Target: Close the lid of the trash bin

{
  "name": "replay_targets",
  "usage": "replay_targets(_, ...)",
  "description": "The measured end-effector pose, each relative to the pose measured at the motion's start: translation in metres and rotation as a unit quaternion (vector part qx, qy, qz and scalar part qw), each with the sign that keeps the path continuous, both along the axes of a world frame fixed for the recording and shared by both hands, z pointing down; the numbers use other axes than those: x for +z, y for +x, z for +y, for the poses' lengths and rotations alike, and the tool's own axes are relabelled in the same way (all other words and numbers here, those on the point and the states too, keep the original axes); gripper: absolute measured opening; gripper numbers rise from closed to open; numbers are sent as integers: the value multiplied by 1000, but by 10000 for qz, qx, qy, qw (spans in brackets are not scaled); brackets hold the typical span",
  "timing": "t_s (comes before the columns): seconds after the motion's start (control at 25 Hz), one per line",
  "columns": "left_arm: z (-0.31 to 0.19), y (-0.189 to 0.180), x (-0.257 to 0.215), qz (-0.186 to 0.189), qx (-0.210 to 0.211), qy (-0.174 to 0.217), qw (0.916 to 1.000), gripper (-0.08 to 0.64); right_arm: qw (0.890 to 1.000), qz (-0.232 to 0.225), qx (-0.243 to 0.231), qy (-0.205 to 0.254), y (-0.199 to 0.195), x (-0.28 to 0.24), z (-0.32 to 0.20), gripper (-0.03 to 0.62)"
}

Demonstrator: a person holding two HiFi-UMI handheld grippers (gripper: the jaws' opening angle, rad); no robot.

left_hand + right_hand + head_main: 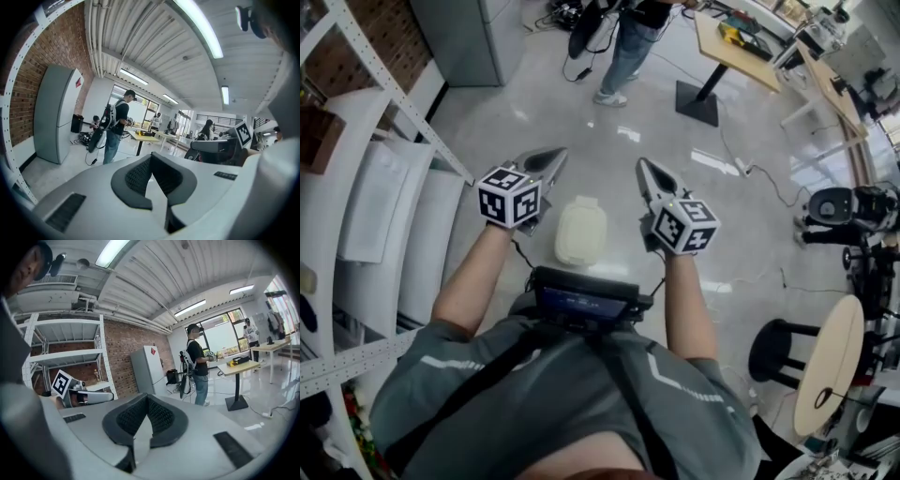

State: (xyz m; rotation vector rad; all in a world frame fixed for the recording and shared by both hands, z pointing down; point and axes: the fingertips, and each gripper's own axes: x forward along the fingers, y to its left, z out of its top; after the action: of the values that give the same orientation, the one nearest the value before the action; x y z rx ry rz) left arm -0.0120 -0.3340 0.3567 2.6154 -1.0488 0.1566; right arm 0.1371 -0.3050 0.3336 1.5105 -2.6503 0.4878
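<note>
A cream trash bin point(580, 232) stands on the glossy floor below me, between my two forearms; from straight above only its rounded top shows, and that looks flat and covered. My left gripper point(551, 161) is held up to the left of the bin, its jaws together in a point with nothing in them. My right gripper point(647, 173) is to the right of the bin, likewise shut and empty. Both are well above the bin and do not touch it. The left gripper point(151, 159) and right gripper point(146, 399) views look out across the room and do not show the bin.
A white shelving rack point(384, 84) runs along the left, with a grey cabinet point(459, 37) beyond it. A person point(623, 47) stands ahead by a pedestal table point(717, 47). A black stool point(778, 352) and a round table point(830, 366) are at the right. Cables trail over the floor.
</note>
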Motion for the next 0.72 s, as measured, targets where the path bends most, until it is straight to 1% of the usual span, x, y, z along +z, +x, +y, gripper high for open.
replay_targets(0.08,1,-6,-7,104,-52,32,9999,-2,9998,34,148,90,6,-5,-1,9)
replay_targets(0.2,2,-11,-22,178,-213,220,9994,-2,9986,-385,244,259,15,-19,-1,9)
replay_targets(0.24,1,-13,-27,176,-265,285,9991,-2,9983,-433,233,297,16,-22,-1,9)
replay_targets(0.28,1,-13,-31,176,-282,313,9990,-2,9986,-355,227,307,15,-23,-2,9)
replay_targets(0.36,3,-11,-37,181,-176,290,9993,-2,9993,-113,235,280,14,-23,-3,9)
replay_targets(0.48,9,-7,-46,77,10,379,9993,-2,9991,-202,247,295,13,-30,-4,8)
replay_targets(0.56,8,-11,-49,48,-47,434,9990,-2,9988,-153,247,392,12,-37,-5,8)
replay_targets(0.64,7,-14,-50,72,-109,399,9991,-2,9987,-108,226,454,10,-42,-1,8)
replay_targets(0.72,9,-14,-51,102,-81,361,9993,-2,9985,-30,162,518,5,-47,3,6)
